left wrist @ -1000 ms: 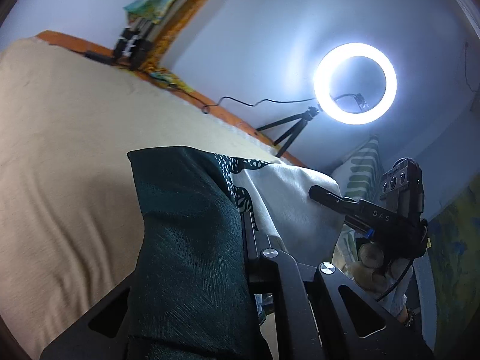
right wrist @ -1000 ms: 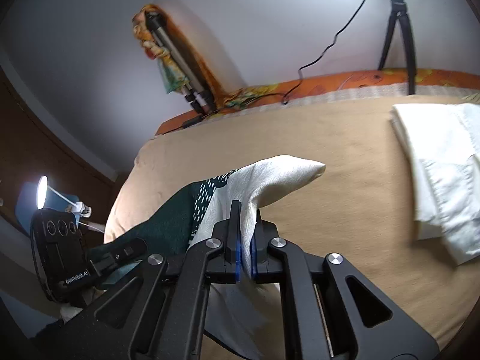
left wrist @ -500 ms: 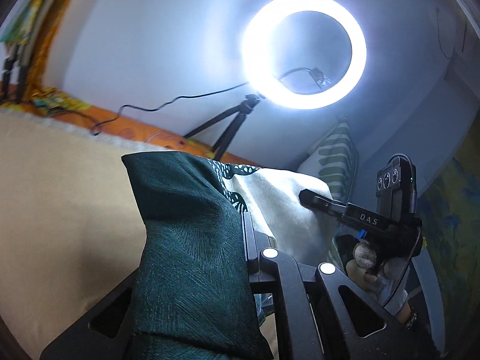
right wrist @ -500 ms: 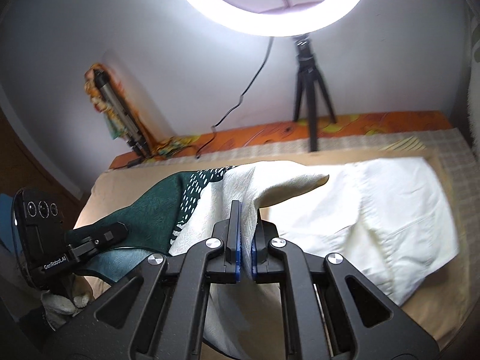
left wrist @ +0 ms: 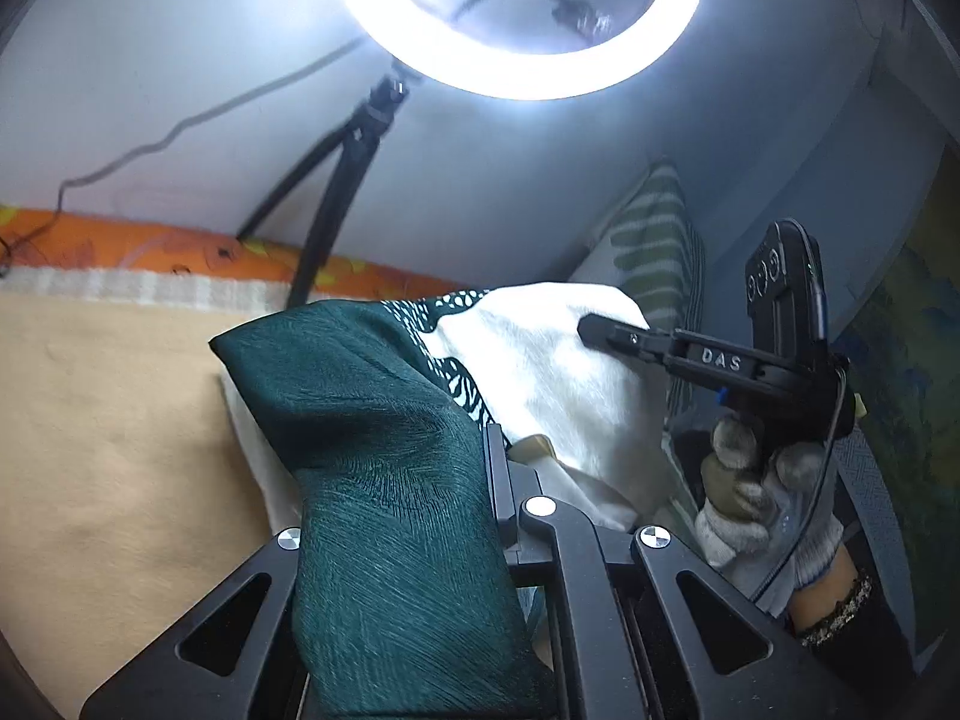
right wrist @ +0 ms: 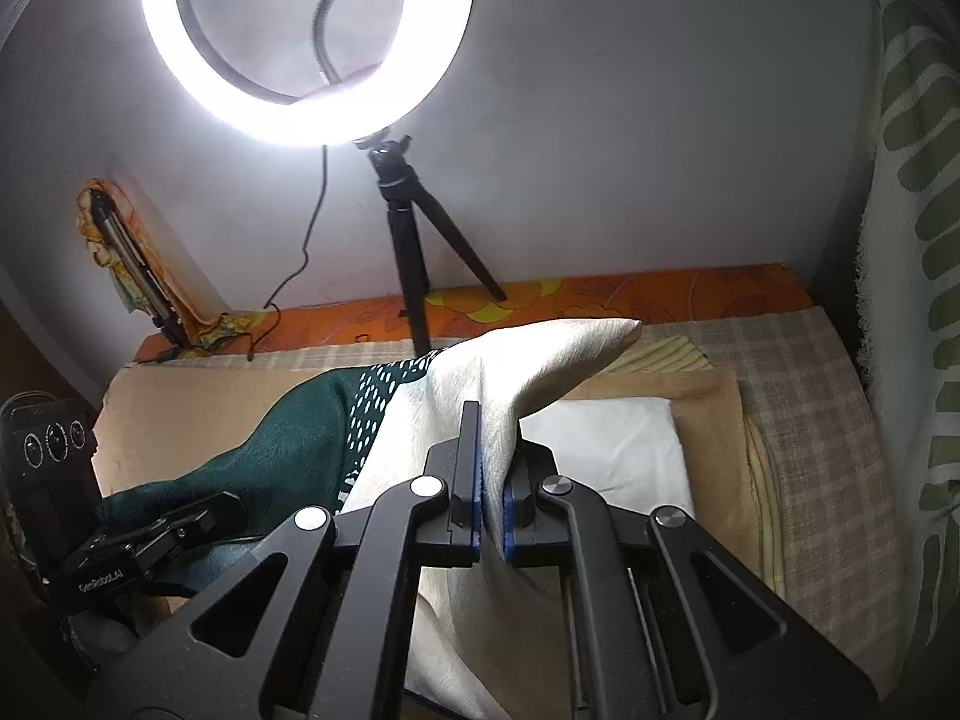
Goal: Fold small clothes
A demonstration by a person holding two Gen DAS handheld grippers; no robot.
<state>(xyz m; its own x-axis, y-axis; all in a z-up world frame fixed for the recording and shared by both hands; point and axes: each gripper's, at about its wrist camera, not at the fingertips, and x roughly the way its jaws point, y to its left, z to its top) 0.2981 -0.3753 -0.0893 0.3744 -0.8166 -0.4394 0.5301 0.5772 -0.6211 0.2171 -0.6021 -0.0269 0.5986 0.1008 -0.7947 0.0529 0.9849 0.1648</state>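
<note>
A small garment, dark green (left wrist: 384,450) at one end and cream (right wrist: 516,366) at the other with a dotted band between, hangs stretched between both grippers above the bed. My left gripper (left wrist: 483,447) is shut on the green end, whose cloth drapes over one finger and hides it. My right gripper (right wrist: 491,441) is shut on the cream end. Each gripper shows in the other's view: the right gripper (left wrist: 594,330) held by a gloved hand (left wrist: 756,498), the left gripper (right wrist: 225,504) at the lower left. A folded white garment (right wrist: 618,438) lies under the cream end.
A tan blanket (right wrist: 180,402) covers the bed, with a checked sheet (right wrist: 804,396) at the right. A lit ring light (right wrist: 300,114) on a black tripod (right wrist: 408,252) stands at the bed's far edge by the wall. A green-striped pillow (right wrist: 918,240) leans at the right.
Both grippers have carried the garment sideways across the bed toward the ring light and the pillow. The garment now hangs over the folded white piece. Both grips are unchanged.
</note>
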